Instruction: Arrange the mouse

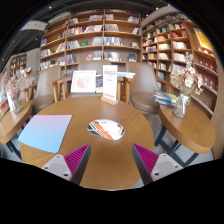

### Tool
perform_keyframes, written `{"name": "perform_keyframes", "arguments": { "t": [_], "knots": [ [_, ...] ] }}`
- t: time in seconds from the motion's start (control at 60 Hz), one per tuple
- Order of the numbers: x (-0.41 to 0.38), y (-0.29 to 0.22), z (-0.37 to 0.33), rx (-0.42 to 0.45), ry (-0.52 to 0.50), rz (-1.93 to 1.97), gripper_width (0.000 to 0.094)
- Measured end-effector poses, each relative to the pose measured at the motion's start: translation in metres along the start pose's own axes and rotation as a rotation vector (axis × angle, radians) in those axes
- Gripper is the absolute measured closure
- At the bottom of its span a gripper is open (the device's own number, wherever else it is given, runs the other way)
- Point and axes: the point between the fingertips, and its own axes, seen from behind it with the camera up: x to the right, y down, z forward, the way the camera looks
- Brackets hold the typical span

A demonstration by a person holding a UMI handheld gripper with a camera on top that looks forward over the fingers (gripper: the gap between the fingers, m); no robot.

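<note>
Bookshelves [95,38] fill the far walls, wrapping round behind a wooden desk [110,165] that carries everything of interest here. On the desk, off to the left and ahead of the left finger, lies a pale blue mat [45,132], flat and rectangular, most likely the mouse pad. Beyond it stand two upright display cards or books [84,82], and a vase of pale flowers [183,88] sits on a neighbouring table to the right. The mouse [107,129] rests on the bare wood just beside the mat's right edge, a rounded thing with a white, patterned top; it lies straight ahead of the hand-held gripper [111,160], beyond the fingertips and roughly centred on the gap between them. Its long axis seems to run crosswise to the fingers, though that is hard to be sure of. The hand-held gripper is released: its two magenta pads [78,158] stand wide apart with nothing between them. By my reckoning the coming move is a short forward reach to bracket the mouse, then a carry leftward onto the mat.
</note>
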Motion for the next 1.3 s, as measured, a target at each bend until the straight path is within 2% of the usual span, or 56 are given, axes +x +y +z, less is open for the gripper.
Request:
{"name": "perform_keyframes", "arguments": {
  "t": [0.383,0.65,1.067,1.217,1.3],
  "knots": [
    [0.002,-0.001,0.077,-0.084,-0.014,-0.021,0.0084],
    [-0.003,-0.022,0.114,-0.087,-0.064,-0.011,0.0081],
    [0.017,-0.053,0.171,-0.117,0.003,0.034,0.0084],
    [0.022,-0.058,0.18,-0.117,0.015,0.038,0.0102],
    [0.023,-0.061,0.184,-0.116,0.021,0.038,0.018]
  ]
}}
